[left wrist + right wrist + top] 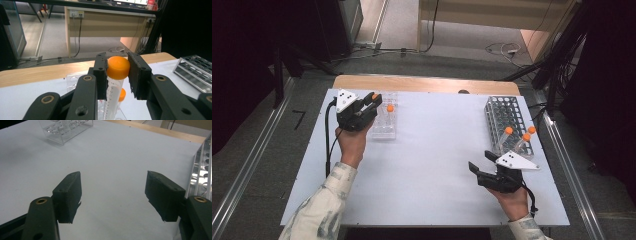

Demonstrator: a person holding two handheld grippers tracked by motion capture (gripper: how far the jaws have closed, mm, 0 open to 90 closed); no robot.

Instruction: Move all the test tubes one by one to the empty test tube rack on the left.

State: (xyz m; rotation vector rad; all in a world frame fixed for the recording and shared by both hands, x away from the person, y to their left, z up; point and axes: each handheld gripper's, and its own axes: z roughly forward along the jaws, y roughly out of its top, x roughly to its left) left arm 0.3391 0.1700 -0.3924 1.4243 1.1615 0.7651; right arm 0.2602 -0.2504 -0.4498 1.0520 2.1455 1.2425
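Note:
My left gripper (373, 101) is shut on a clear tube with an orange cap (117, 67), pads pressing on both sides of the cap, just over the clear plastic rack (383, 125). A second orange-capped tube (390, 108) stands in that rack. The held tube's cap (375, 96) shows at the gripper's tip. My right gripper (479, 168) rests low at the table's right front, jaws wide open (113, 192) with nothing between them, beside the metal wire rack (507, 122). Three orange-capped tubes (509, 131) stand in that rack's near end.
The white table top (432, 150) lies between the two racks. A wooden strip (427, 84) runs along the far edge. Cables trail on the floor beyond, and a wooden desk (105, 25) stands behind the table.

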